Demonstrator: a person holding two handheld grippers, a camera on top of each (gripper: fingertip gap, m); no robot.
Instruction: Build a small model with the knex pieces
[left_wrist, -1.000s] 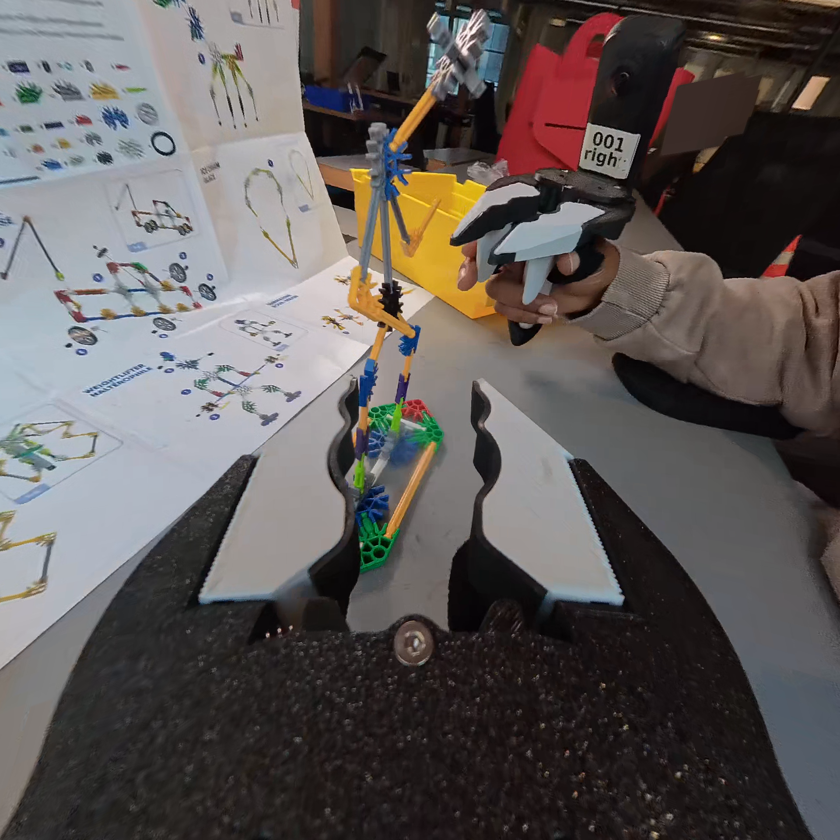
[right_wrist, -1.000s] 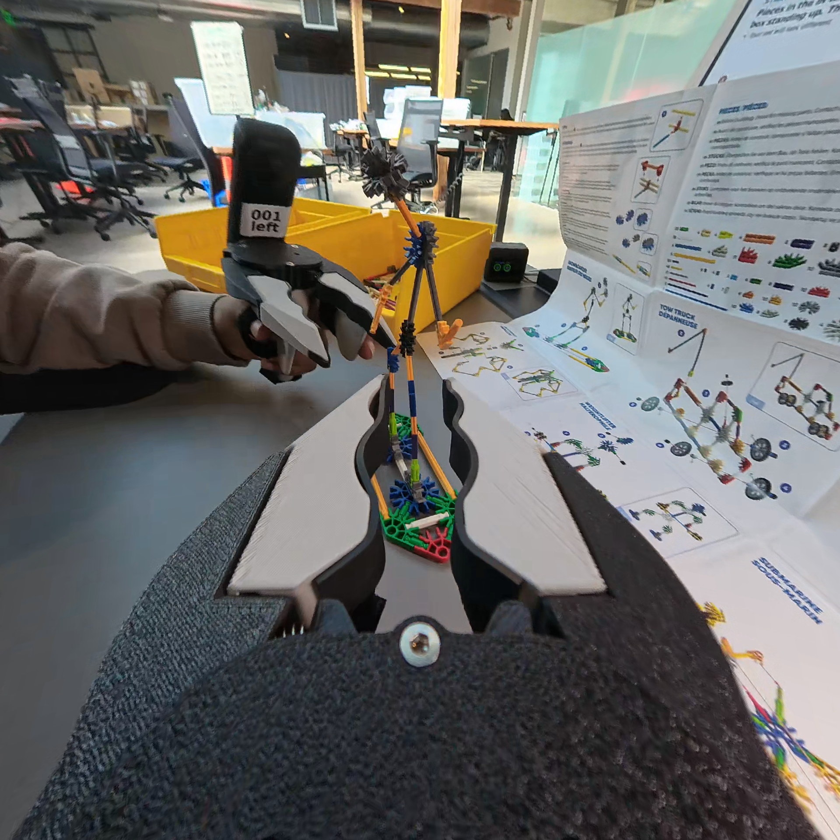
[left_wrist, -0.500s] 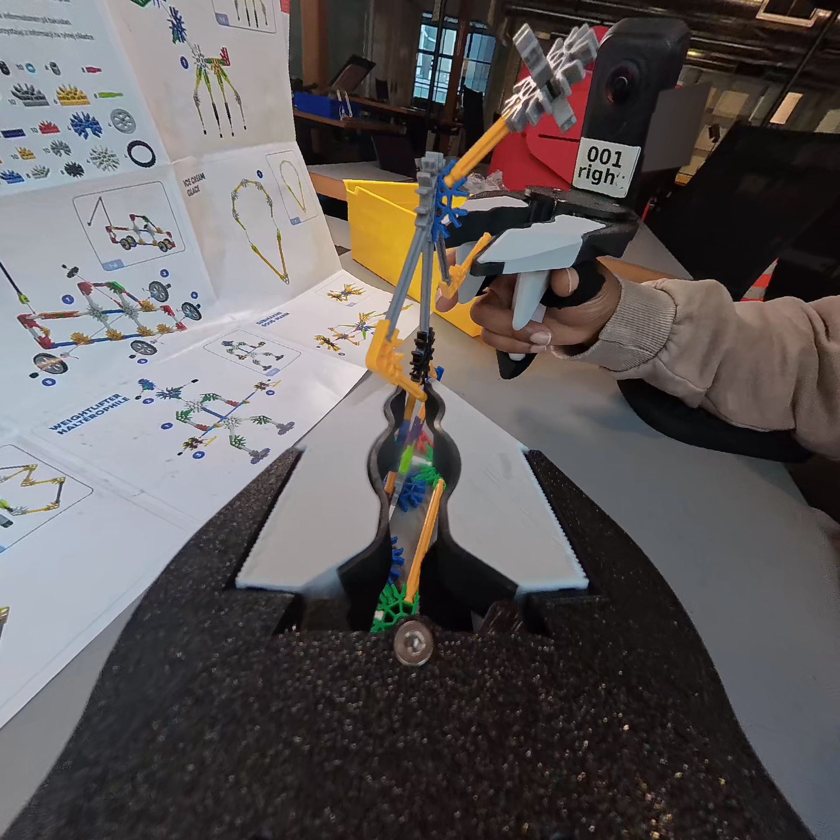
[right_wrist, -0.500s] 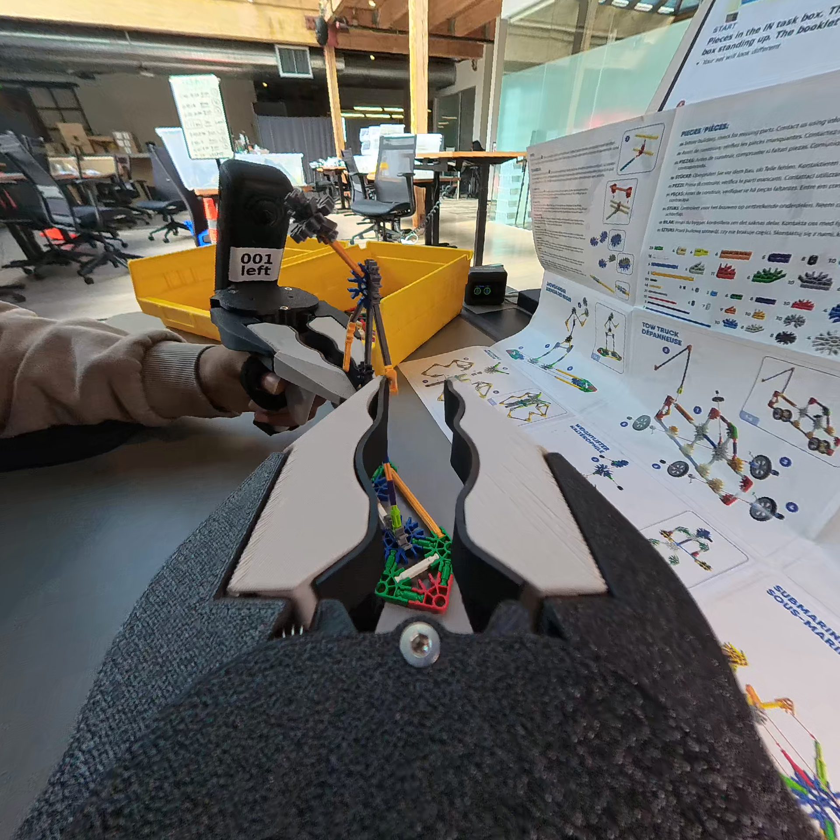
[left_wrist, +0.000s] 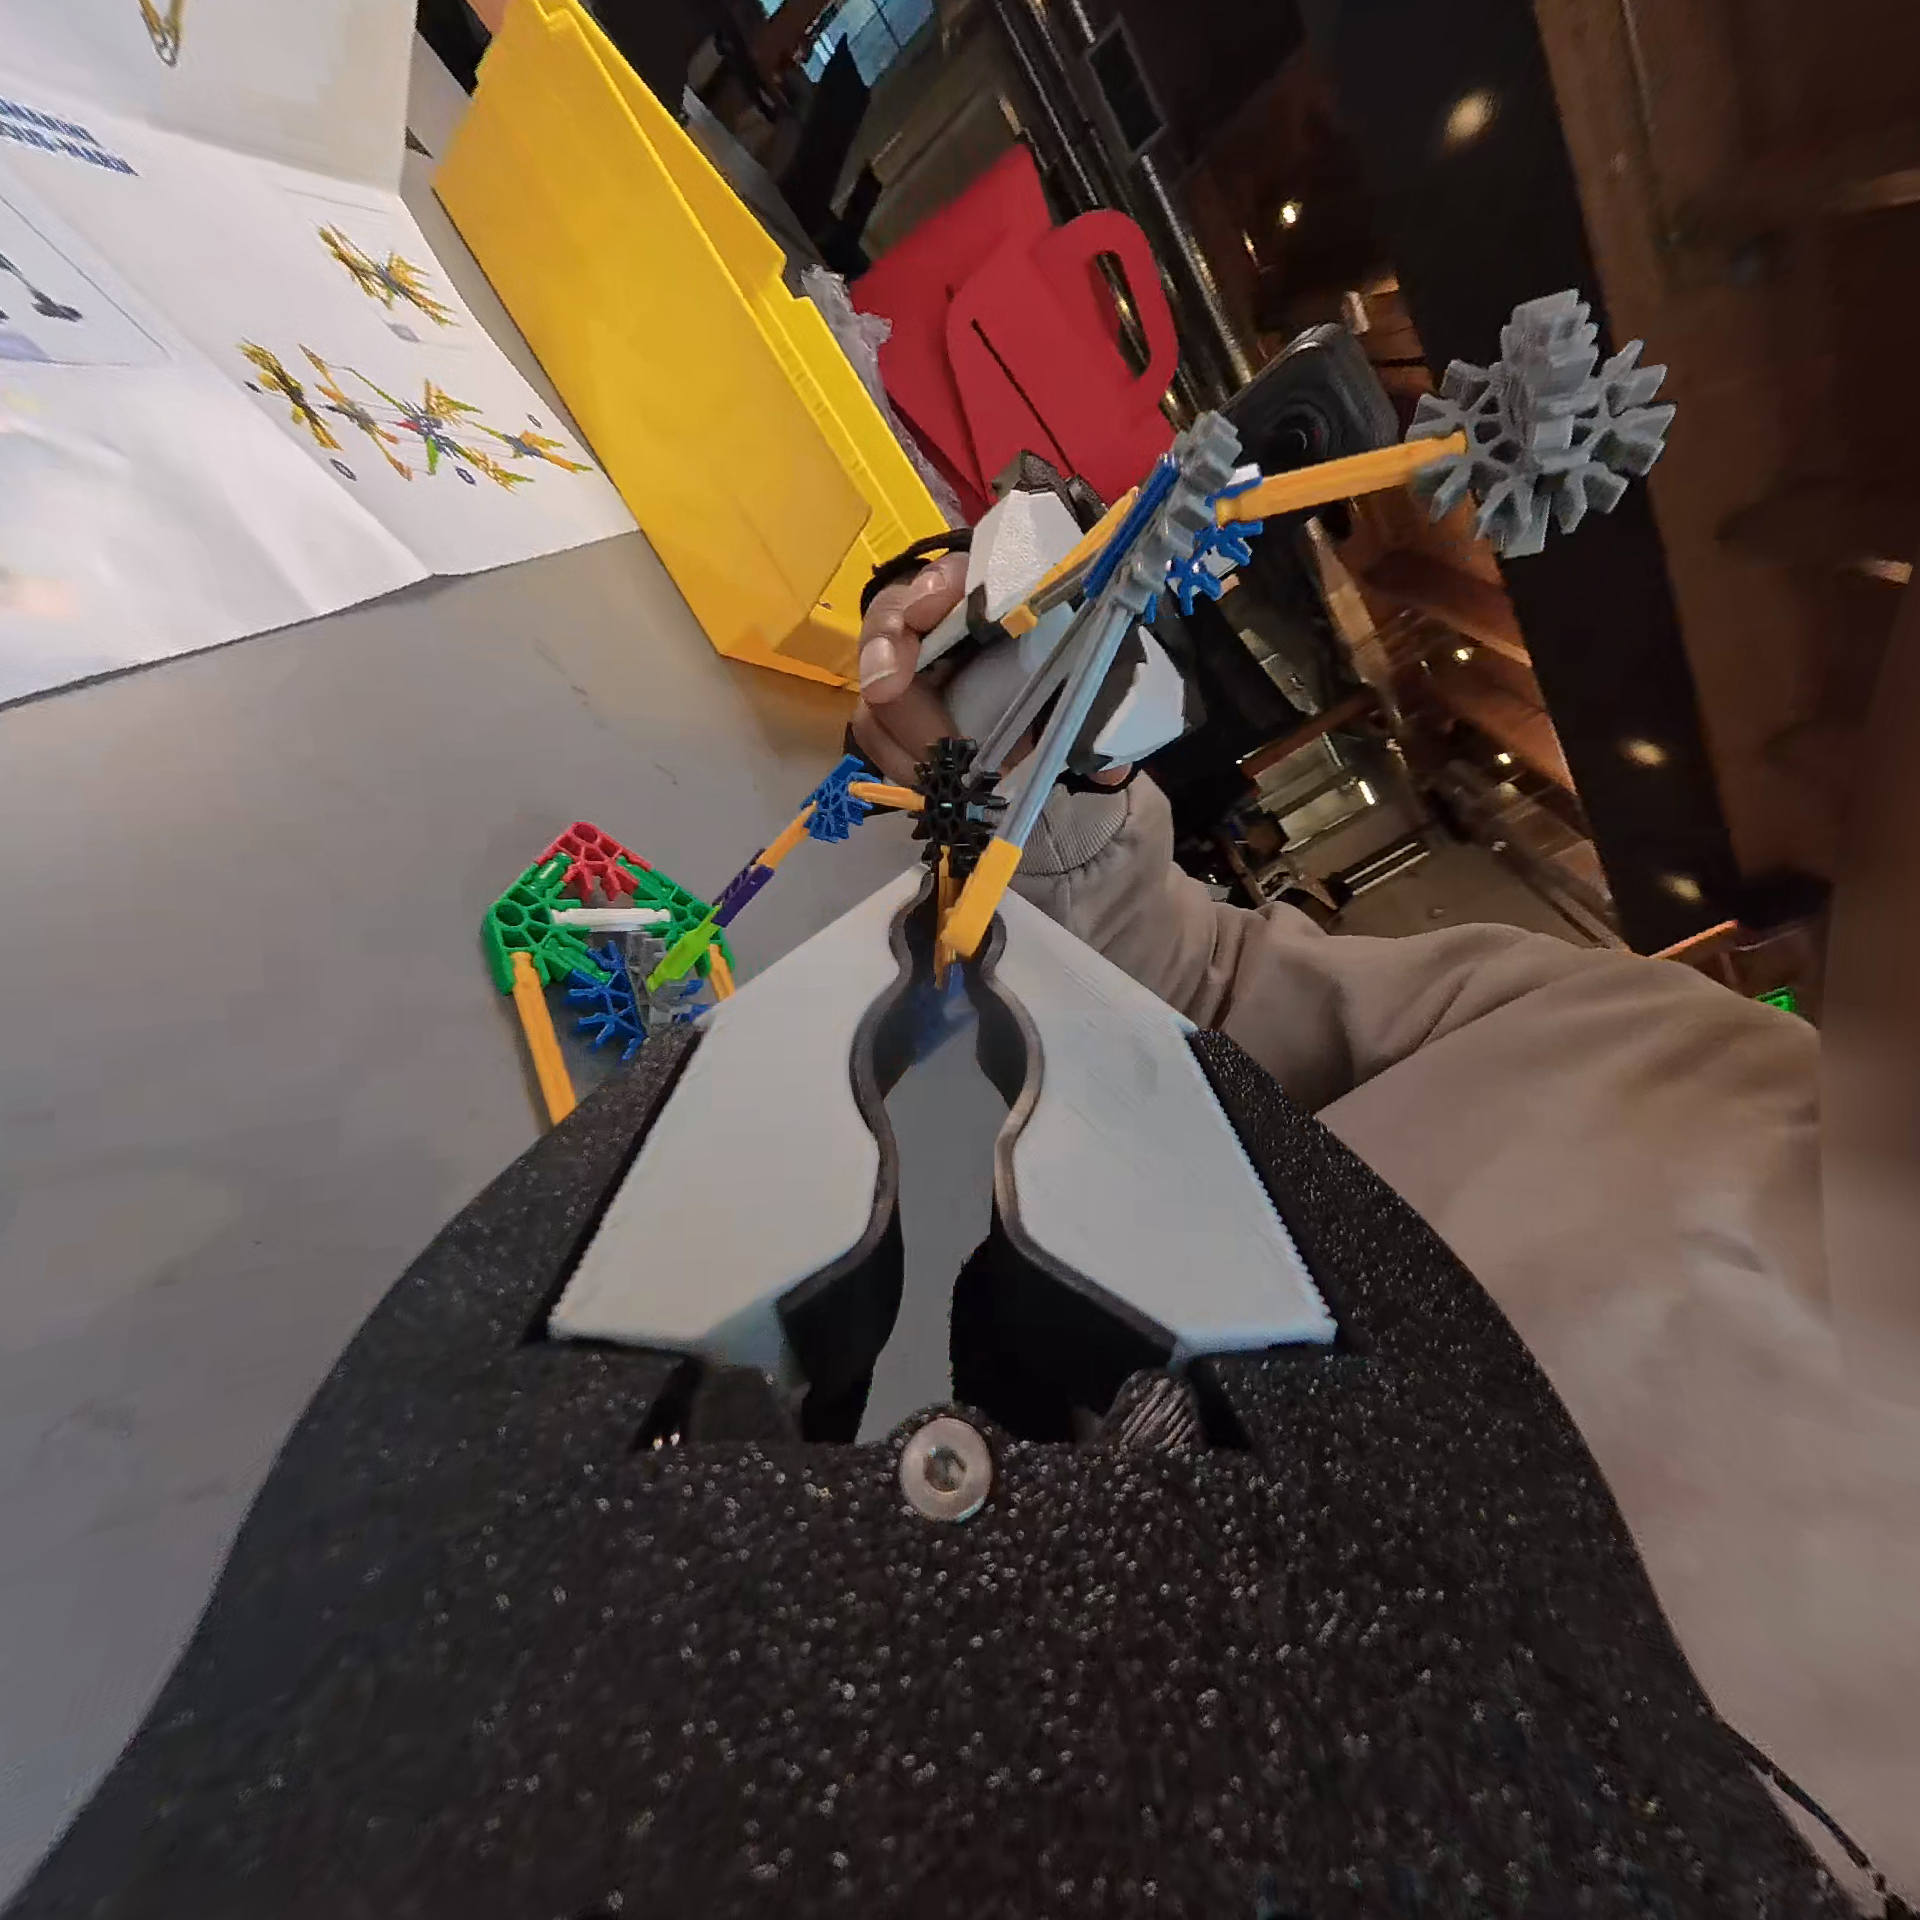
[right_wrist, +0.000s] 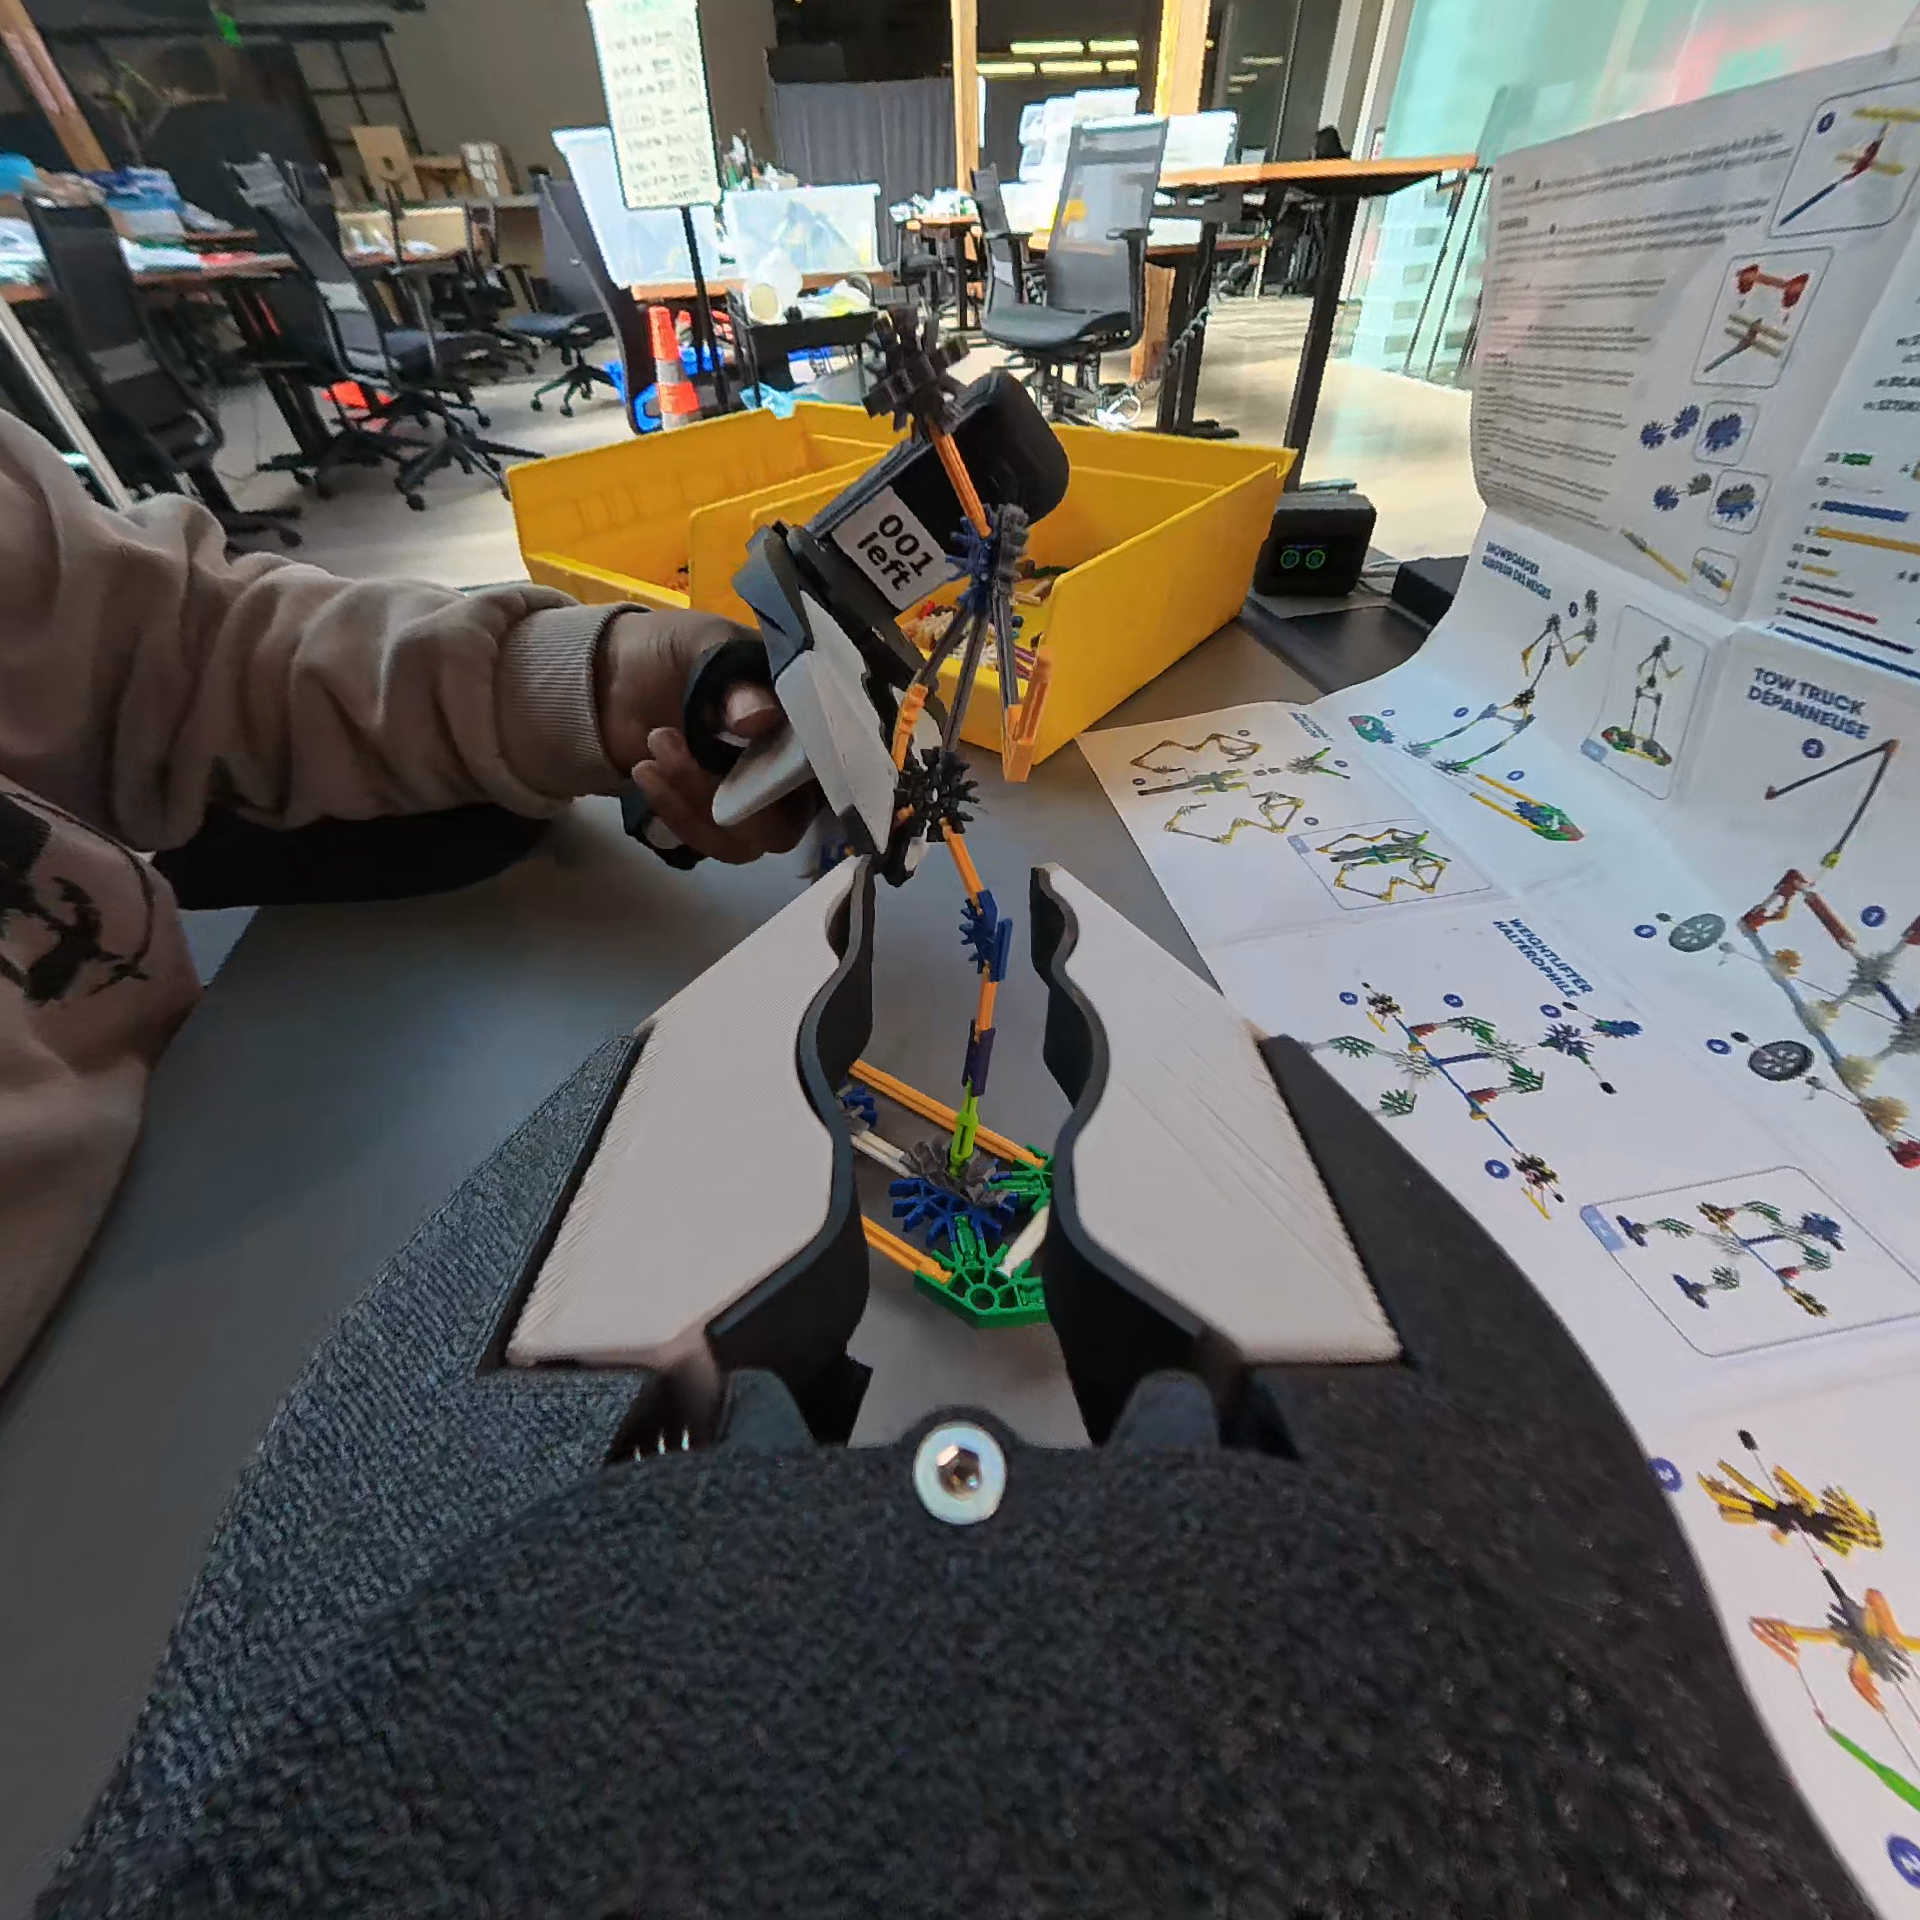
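Left claw (left_wrist: 951, 906): pinched down on the rod model (left_wrist: 1049, 675), tips clamped on an orange rod just under the black hub (left_wrist: 956, 795). You're tilted over, so the model leans away from you, to your right. Its grey snowflake head (left_wrist: 1538, 447) sits well out past your tips, upper right. The flat green/red/blue base (left_wrist: 603, 935) is just left of that claw and looks to be lying on the bench (left_wrist: 260, 831). The yellow bin (left_wrist: 675, 312) is ahead-left, well apart.

Handling, my read: light plastic, snap-fit. The rods are stiff but the joints are the weak point, so side load or twist likely pops a connector before anything bends. It's top-heavy with that head on a long arm. Rods are thin and smooth and can spin in the pads. Best hold is at a hub or right next to one, not mid-rod. The base frame is the sturdiest part.

Right claw (right_wrist: 951, 883): jaws apart at a moderate gap, holding nothing. The lower leg, a chain of orange rod and blue connector (right_wrist: 982, 935), runs down between your fingers, close to both. I see no contact. The base (right_wrist: 966, 1216) sits low between your jaws, near the palm. The other claw is just ahead-left of your tips, at the black hub (right_wrist: 935, 790). The printed instruction sheet (right_wrist: 1558, 935) is spread to your right, and the bin (right_wrist: 1143, 582) is ahead.
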